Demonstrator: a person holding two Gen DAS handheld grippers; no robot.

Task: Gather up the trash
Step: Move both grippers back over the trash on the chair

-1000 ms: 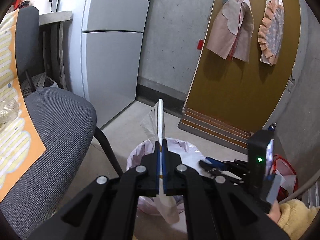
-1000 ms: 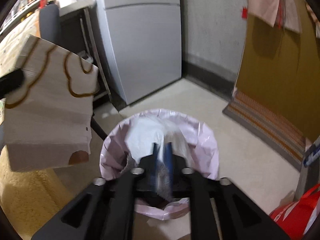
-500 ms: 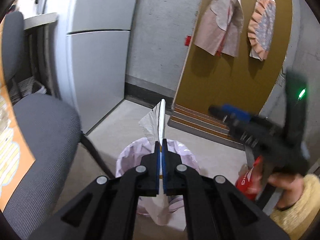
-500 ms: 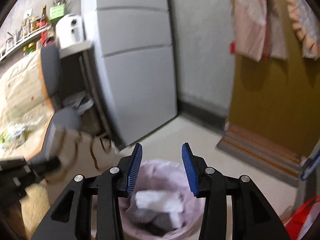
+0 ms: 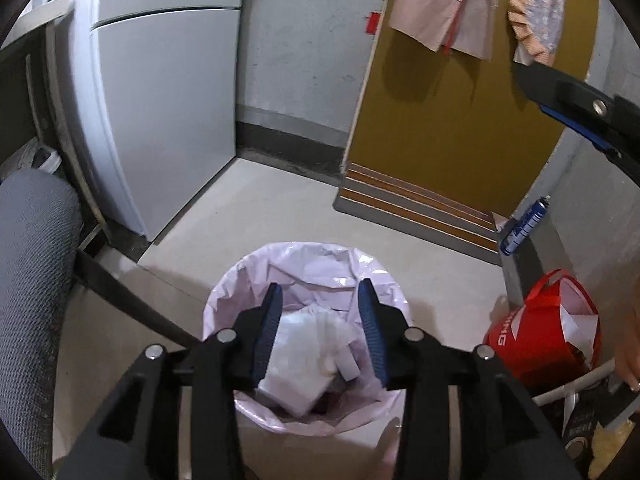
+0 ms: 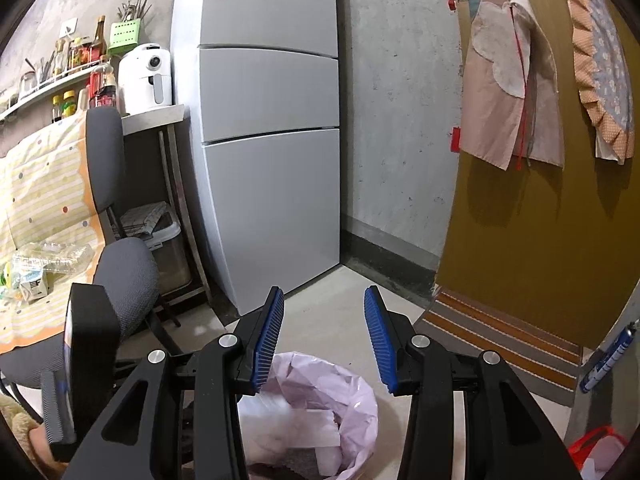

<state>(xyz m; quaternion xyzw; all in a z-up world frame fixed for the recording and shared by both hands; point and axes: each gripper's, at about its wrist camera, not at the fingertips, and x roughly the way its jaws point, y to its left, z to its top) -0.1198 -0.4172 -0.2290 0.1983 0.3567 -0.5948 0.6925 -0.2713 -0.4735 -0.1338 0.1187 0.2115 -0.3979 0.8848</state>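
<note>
A trash bin lined with a pale pink bag (image 5: 248,276) stands on the floor, with white paper and wrapper trash (image 5: 304,360) inside. My left gripper (image 5: 320,328) is open and empty just above the bin's mouth. My right gripper (image 6: 323,340) is open and empty, higher up, with the bin (image 6: 356,396) below it. The right gripper also shows at the top right of the left wrist view (image 5: 576,116). A crushed clear bottle (image 6: 52,258) and a small carton (image 6: 34,284) lie on the patterned tablecloth (image 6: 36,184) at the left.
A grey office chair (image 6: 124,268) stands left of the bin. A grey fridge (image 6: 272,140) stands behind it. A red bag (image 5: 548,332) sits right of the bin. A mustard door (image 5: 460,128) with hanging aprons is at the back right.
My left gripper opened and let go of the paper piece, which now lies in the bin. My right gripper opened over the bin earlier and has risen away from it.
</note>
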